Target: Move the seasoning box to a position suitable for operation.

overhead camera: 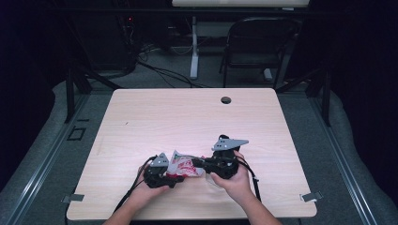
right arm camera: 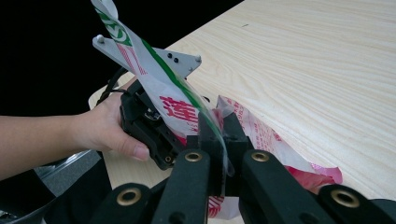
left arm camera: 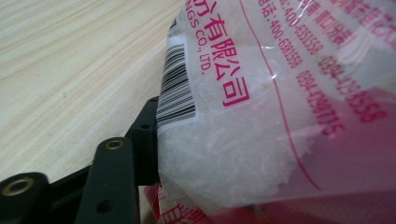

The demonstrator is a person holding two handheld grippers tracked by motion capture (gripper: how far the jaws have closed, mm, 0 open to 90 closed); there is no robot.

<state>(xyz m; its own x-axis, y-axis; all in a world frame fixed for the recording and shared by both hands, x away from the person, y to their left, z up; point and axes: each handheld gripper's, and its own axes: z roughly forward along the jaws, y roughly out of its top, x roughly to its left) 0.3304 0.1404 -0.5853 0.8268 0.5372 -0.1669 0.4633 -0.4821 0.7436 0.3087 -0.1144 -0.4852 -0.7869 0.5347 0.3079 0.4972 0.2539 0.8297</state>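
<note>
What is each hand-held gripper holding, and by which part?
Both grip the plastic bag: the right hand-held gripper pinches its thin upper edge; the left hand-held gripper holds its filled end.

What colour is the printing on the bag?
Mostly red-pink on the clear bag, plus a black barcode; clearest in the left gripper view.

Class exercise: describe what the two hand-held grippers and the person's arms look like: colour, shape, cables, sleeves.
Both the left hand-held gripper and the right hand-held gripper are black, each topped by a grey three-cornered plate. Brass-coloured rivets mark the jaw linkages. A black cable trails from the left one. The forearms are bare, with no sleeves showing.
</note>
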